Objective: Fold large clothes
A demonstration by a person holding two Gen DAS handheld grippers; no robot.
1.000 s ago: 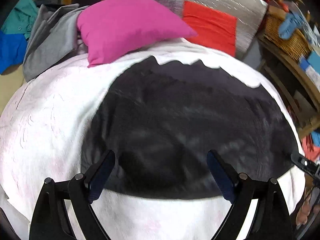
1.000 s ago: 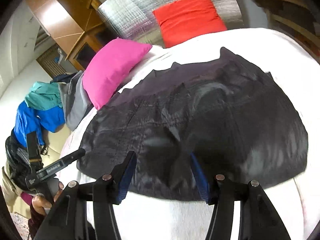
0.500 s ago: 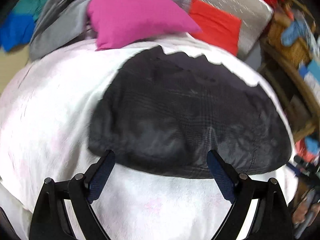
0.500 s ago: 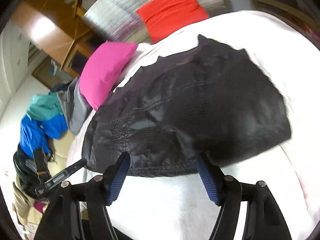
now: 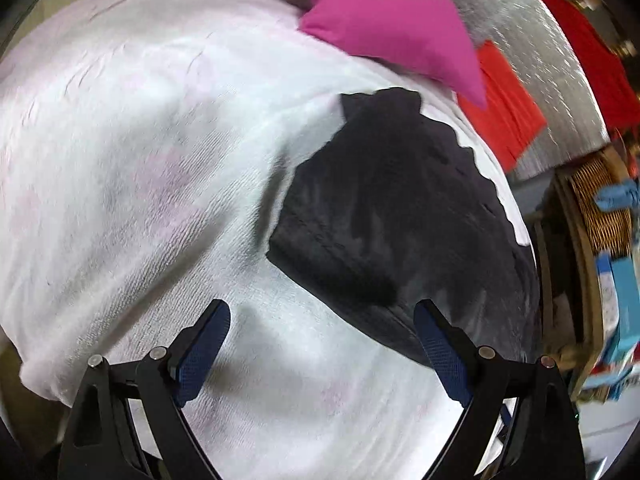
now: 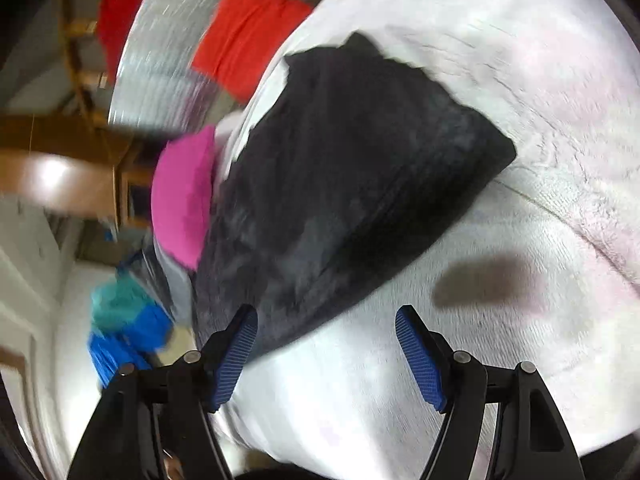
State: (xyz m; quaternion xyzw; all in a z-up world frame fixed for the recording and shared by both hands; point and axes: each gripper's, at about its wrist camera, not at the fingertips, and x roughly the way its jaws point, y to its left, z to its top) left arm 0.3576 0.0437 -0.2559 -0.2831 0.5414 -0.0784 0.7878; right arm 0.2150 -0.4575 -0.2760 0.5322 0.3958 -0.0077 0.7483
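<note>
A dark grey-black garment [image 5: 404,216] lies flat on the white bedspread [image 5: 140,168]. It also shows in the right wrist view [image 6: 340,176], stretching up and left. My left gripper [image 5: 322,320] is open and empty, above the bedspread near the garment's near left corner. My right gripper [image 6: 326,324] is open and empty, with its left finger [image 6: 234,356] over the garment's near edge and the rest over bare bedspread [image 6: 520,128].
A pink pillow [image 5: 392,28] and a red cushion [image 5: 504,112] lie beyond the garment against a silver padded headboard [image 5: 552,64]. A wicker basket [image 5: 600,204] stands on a shelf at the right. A pile of blue and teal clothes [image 6: 128,320] lies off the bed's left side.
Both grippers have pulled back off the garment and swung apart, the left view turning left, the right view turning right. Both stay open and empty. The garment lies as before.
</note>
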